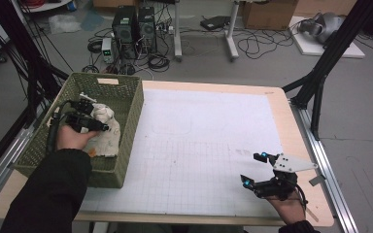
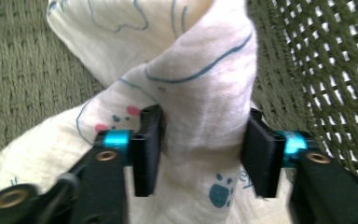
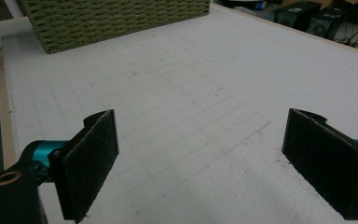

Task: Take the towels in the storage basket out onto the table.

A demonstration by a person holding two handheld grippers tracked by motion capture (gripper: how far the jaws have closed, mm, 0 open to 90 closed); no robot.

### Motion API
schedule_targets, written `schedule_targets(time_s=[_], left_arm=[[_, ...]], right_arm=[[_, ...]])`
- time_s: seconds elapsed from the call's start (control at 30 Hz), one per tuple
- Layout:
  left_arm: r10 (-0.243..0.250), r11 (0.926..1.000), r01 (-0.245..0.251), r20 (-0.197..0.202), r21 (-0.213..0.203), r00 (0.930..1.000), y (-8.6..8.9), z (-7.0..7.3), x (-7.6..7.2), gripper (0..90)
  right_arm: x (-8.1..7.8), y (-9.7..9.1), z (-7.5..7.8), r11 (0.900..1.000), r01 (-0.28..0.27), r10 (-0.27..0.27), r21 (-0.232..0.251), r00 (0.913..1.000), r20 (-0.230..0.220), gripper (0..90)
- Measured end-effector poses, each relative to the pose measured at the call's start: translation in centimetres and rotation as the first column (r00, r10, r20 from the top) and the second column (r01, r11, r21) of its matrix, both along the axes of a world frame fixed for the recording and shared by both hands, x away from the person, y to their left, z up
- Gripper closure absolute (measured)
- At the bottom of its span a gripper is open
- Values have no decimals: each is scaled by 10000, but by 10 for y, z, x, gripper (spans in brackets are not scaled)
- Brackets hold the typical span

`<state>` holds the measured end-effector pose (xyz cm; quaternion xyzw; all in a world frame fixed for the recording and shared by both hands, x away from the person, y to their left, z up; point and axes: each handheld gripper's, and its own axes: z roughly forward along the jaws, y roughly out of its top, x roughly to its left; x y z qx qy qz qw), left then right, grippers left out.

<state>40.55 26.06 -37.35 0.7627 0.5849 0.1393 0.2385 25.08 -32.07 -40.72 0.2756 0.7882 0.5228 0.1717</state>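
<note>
A white cloth (image 1: 106, 138) printed with blue outlines, paw marks and pink dots lies bunched in the green woven basket (image 1: 132, 121) at the table's left. My left gripper (image 1: 102, 127) reaches down into the basket. In the left gripper view a raised fold of the cloth (image 2: 200, 70) sits between the jaws of the left gripper (image 2: 203, 140), and both black pads (image 2: 147, 149) press against it. My right gripper (image 1: 252, 169) rests low over the mat near the table's front right corner, open, with nothing between the jaws of the right gripper (image 3: 200, 158).
A white gridded mat (image 1: 209, 136) covers most of the wooden table (image 1: 291, 131). The basket (image 3: 112, 18) stands at its far left as the right gripper view shows it. Computer towers (image 1: 133, 29), cables and black stand legs (image 1: 320, 73) are on the floor beyond the table.
</note>
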Motion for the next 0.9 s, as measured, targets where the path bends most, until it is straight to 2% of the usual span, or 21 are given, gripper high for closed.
schedule_targets(time_s=[0.13, 0.47, 0.63, 0.9], left_arm=[[-102, 9998, 107, -289, 160, 9995, 0, -2, 0, 654], [-539, 9976, 580, -994, 383, 9936, -1, -7, -1, 813], [-745, 9971, 760, -1173, 83, 9903, -1, -7, -1, 833], [-1055, 9926, 971, -1209, -735, 9870, 0, -3, -4, 836]], right_arm=[[0, 0, 0, 10000, -34, 34, -19, 10000, -33, 98], [0, 1, 0, 10000, -50, 50, -13, 10000, 0, 98], [0, 0, 0, 10000, -68, 68, -31, 10000, -16, 98], [0, 1, 0, 9999, -97, 97, -32, 10000, 13, 98]])
